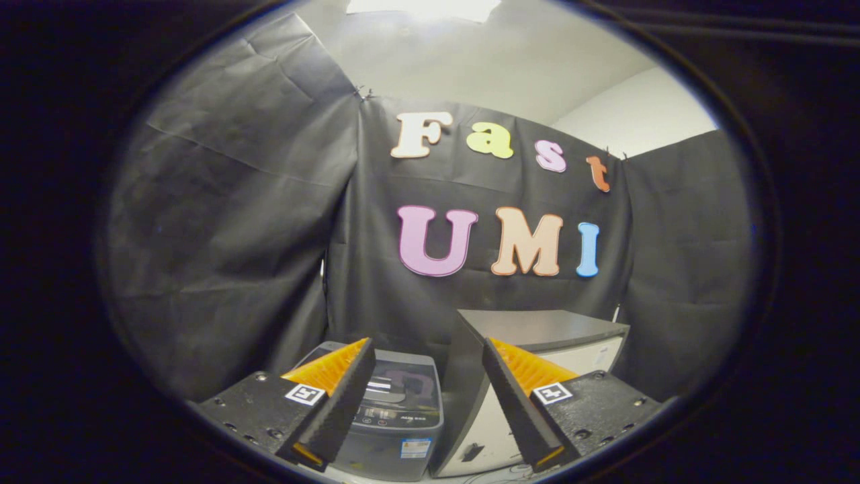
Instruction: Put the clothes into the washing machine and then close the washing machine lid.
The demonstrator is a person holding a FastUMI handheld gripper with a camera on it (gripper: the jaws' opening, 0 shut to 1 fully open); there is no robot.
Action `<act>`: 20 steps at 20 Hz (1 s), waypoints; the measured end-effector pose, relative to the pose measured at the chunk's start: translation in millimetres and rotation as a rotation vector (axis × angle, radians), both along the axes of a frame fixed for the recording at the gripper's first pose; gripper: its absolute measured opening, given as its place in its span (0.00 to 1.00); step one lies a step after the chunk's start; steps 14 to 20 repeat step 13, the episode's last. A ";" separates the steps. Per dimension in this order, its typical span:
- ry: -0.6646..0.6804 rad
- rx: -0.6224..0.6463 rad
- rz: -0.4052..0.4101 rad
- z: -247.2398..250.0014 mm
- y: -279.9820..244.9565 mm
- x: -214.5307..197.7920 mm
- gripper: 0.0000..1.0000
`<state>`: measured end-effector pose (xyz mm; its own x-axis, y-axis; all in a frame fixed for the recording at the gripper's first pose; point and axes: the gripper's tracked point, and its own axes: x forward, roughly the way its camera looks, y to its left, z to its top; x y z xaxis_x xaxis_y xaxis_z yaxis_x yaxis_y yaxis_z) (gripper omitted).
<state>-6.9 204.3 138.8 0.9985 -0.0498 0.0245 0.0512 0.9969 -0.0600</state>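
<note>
- Black cloth walls enclose the booth on all sides beyond my fingers; I see no clothes anywhere ahead of the tool.
- Beyond the right-hand finger stands a boxy cabinet [537,329] with a dark flat top and pale front, just beside the washer.
- Below and ahead of the tool, partly behind the left-hand finger, sits the washing machine [393,417]: a small grey top-loader with a dark glossy lid [403,383] that lies flat and shut, a control strip along its near edge and a sticker on its front.
- My gripper [420,403] is released, fingers spread wide and gripping nothing; it hangs above the washer and well clear of it.
- Judgement on stage: a shut lid with no garment visible fits either a load already inside and the lid closed on it, or clothes lying somewhere outside my view with the lid yet to be raised. I cannot settle which.
- Whatever follows, any approach calls for descending toward the lid's near edge without clipping the cabinet.
</note>
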 end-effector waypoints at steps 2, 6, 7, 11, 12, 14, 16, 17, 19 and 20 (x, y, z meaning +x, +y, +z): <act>0.003 0.024 0.000 -3.4 -6.1 -8.4 0.97; 0.029 0.042 0.006 -18.4 -18.7 -18.7 0.97; 0.038 0.036 0.008 -21.2 -19.1 -21.7 0.97; 0.039 -0.013 -0.001 -20.9 -25.1 -35.6 0.97; 0.036 -0.010 0.010 -20.6 -23.5 -39.9 0.97; 0.030 -0.006 0.027 -20.2 -22.2 -42.0 0.97; 0.030 -0.006 0.027 -20.2 -22.2 -42.0 0.97; 0.030 -0.006 0.027 -20.2 -22.2 -42.0 0.97; 0.030 -0.006 0.027 -20.2 -22.2 -42.0 0.97; 0.030 -0.006 0.027 -20.2 -22.2 -42.0 0.97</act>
